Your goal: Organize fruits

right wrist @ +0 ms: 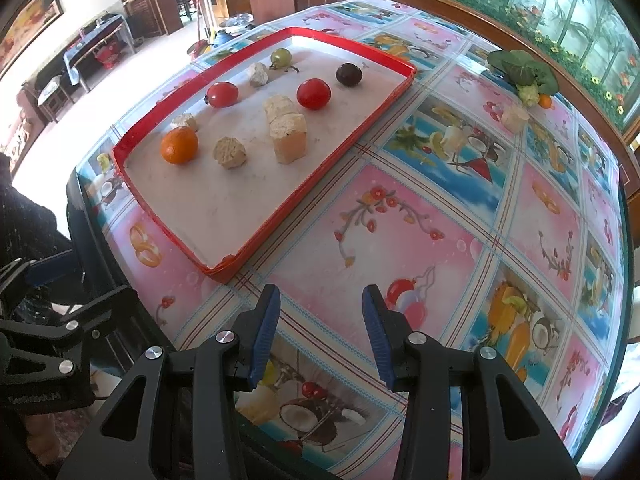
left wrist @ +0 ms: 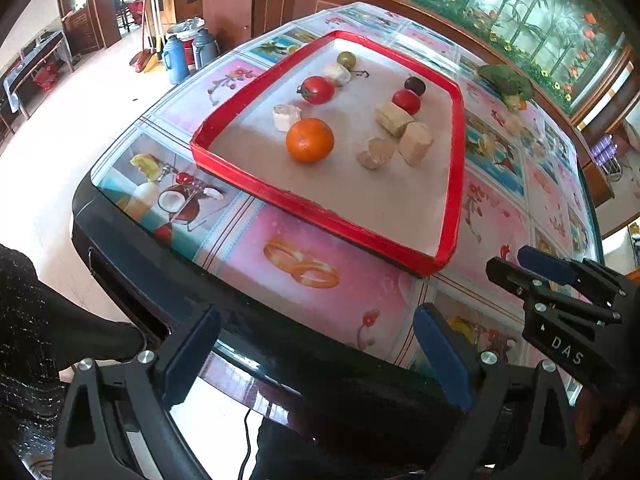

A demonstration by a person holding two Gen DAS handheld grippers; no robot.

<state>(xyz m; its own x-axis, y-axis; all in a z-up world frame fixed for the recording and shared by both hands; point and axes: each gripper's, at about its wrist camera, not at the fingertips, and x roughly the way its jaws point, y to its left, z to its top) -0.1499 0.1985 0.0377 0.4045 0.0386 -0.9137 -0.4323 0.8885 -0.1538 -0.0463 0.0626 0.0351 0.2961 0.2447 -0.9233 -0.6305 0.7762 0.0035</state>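
You are holding the left gripper point(left wrist: 316, 356) and right gripper point(right wrist: 320, 332) wide apart and empty, short of the red tray point(right wrist: 260, 240), readying a reach toward the orange point(right wrist: 179, 145) inside it.

The right gripper point(right wrist: 320, 334) hovers over the bench point(right wrist: 400, 208), its blue-padded fingers point(right wrist: 264, 332) parted and empty, just short of the near corner of the red tray point(right wrist: 224, 268). In the tray lie an orange point(right wrist: 179, 145), two red tomatoes point(right wrist: 314, 94), a green grape point(right wrist: 281, 57), a dark plum point(right wrist: 349, 74) and several pale cut chunks point(right wrist: 288, 138). Well apart, near the bench's far edge, sits broccoli point(right wrist: 524, 70).
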